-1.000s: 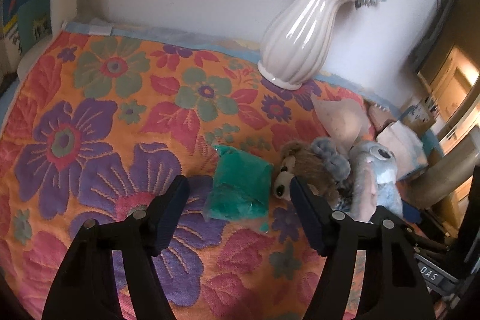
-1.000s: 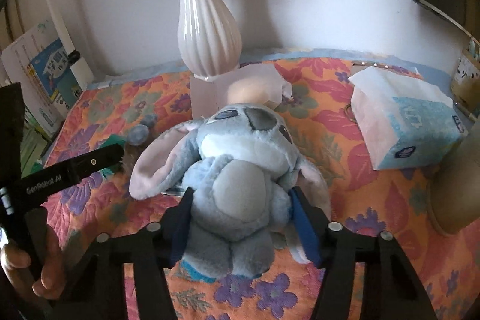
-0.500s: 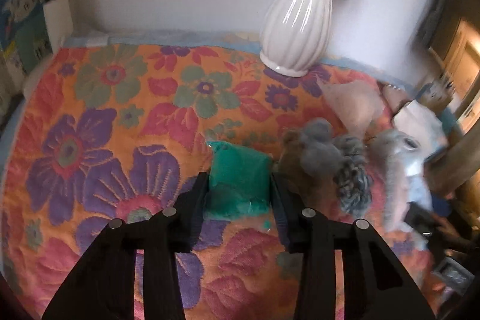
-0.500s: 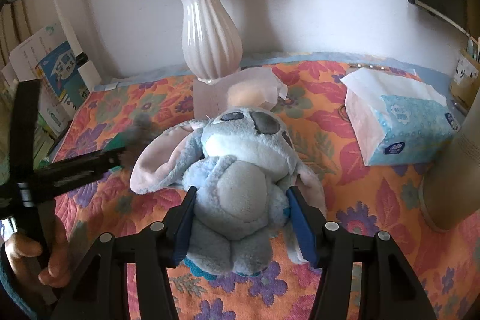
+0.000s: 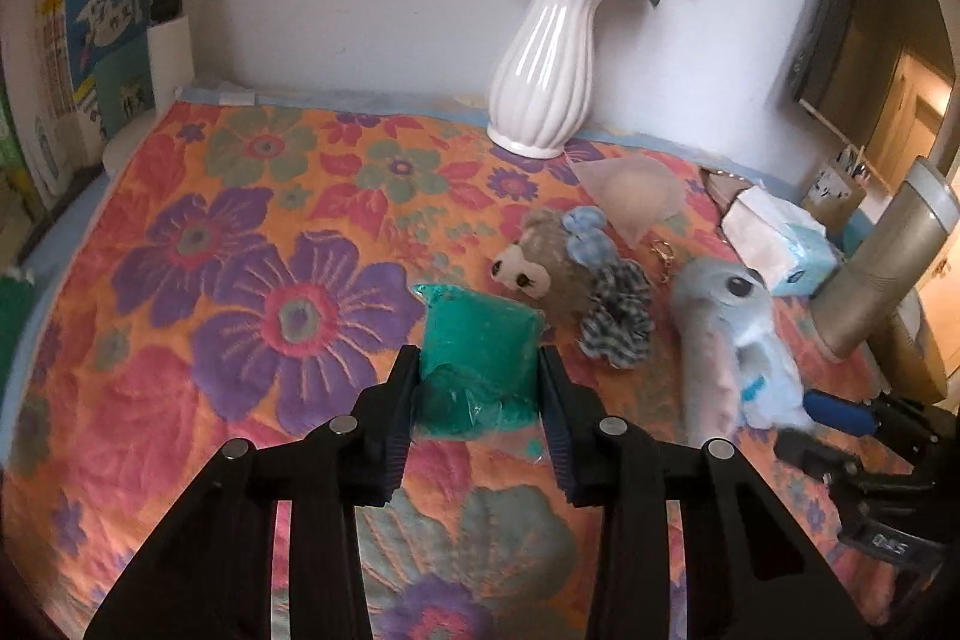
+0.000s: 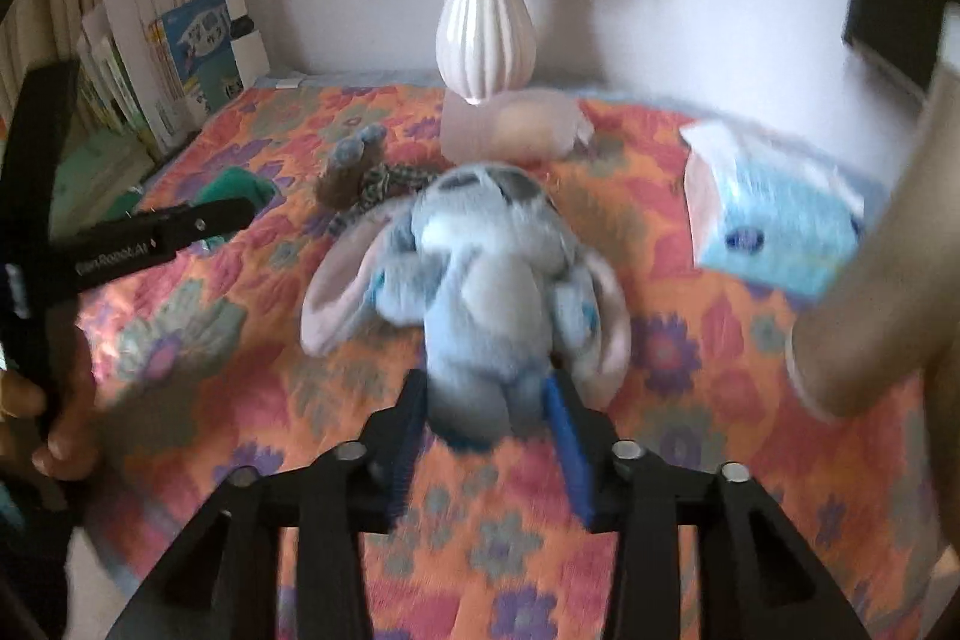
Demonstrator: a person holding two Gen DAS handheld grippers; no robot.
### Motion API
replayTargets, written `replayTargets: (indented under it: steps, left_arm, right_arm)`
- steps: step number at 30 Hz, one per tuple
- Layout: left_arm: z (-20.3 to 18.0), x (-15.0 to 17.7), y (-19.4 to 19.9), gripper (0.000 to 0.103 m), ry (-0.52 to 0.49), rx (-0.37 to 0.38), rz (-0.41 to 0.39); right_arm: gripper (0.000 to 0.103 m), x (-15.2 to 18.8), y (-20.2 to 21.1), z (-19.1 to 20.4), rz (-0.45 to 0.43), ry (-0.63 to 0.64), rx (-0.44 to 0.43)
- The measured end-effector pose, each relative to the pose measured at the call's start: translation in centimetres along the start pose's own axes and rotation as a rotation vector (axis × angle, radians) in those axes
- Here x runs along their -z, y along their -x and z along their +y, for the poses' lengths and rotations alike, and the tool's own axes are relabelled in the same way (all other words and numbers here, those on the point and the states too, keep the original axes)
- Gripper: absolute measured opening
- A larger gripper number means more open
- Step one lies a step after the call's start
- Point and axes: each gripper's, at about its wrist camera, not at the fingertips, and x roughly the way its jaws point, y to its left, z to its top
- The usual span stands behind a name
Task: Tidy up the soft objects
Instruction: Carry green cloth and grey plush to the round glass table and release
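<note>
While the left gripper (image 5: 479,400) is clamping its two black fingers on the green, plastic-wrapped soft pouch (image 5: 477,340), that pouch is lying on the orange quilted cloth with purple and red flowers (image 5: 252,232), just in front of the small brown plush animal with a blue bow (image 5: 540,262) and the checked fabric scrunchie (image 5: 618,322) touching it. The right gripper (image 6: 489,403) is squeezing the lower body of the pale blue plush toy with long pink-lined ears (image 6: 480,280) between its blue-padded fingers, though its jaws are widening slightly, and the toy is sitting near the middle of the cloth. Behind it, the ribbed white ceramic vase of blue flowers (image 5: 546,58) is standing against the wall, with the white and blue tissue pack (image 6: 774,214) lying off to the right. A person's hand (image 6: 54,400) is gripping the left tool's handle.
</note>
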Motion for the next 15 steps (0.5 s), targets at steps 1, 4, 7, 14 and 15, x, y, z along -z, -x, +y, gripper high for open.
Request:
replayTargets:
  steps: [1, 4, 7, 14, 15]
  left_arm:
    - [0.0, -0.1, -0.1, 0.035, 0.006, 0.0, -0.001]
    - [0.4, -0.2, -0.2, 0.035, 0.021, 0.014, -0.013]
    - [0.7, -0.1, 0.0, 0.035, 0.04, 0.034, -0.016]
    - [0.1, 0.1, 0.0, 0.035, 0.011, 0.027, -0.015]
    - [0.0, 0.1, -0.1, 0.035, 0.007, 0.024, -0.014]
  right_arm:
    - [0.072, 0.1, 0.4, -0.1, -0.001, -0.01, -0.008]
    - [0.097, -0.6, 1.6, 0.1, -0.038, -0.029, -0.016]
    - [0.1, -2.6, 0.2, 0.0, 0.009, -0.101, -0.082]
    - [0.074, -4.9, -5.8, -1.3, 0.156, -0.276, -0.086]
    - [0.069, -5.0, -5.9, -1.2, 0.144, -0.262, -0.063]
